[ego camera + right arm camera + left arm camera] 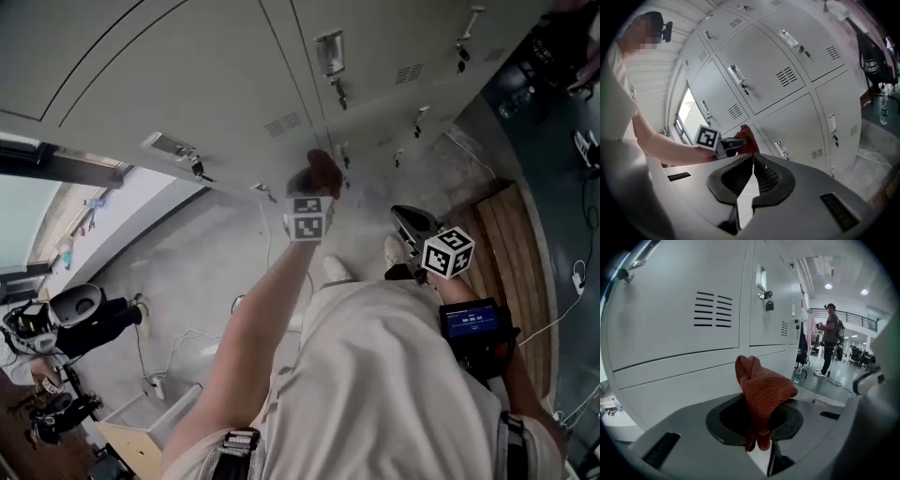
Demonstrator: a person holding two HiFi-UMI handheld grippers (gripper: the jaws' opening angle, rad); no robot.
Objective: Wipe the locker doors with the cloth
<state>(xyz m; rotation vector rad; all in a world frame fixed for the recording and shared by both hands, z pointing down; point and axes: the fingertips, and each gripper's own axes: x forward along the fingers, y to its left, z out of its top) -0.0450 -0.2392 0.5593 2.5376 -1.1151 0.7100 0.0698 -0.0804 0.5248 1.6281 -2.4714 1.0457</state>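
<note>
A rust-red cloth [762,391] is bunched between the jaws of my left gripper [758,420], which is shut on it. In the head view the cloth [324,172] is pressed against, or held very close to, a pale grey locker door [234,84], just ahead of the left gripper [313,192]. My right gripper [752,158] is held back from the lockers, with its jaws shut tip to tip and nothing between them. It sits lower and to the right in the head view [405,221]. The right gripper view shows the left gripper [723,142] and the cloth [746,140] at the lockers [787,89].
A vent [712,310] and a padlock [769,305] are on the doors near the cloth. A wooden bench [511,253] stands at the right, with cables on the floor. A person [830,338] and a bottle [797,376] are down the aisle. Equipment [66,323] sits at lower left.
</note>
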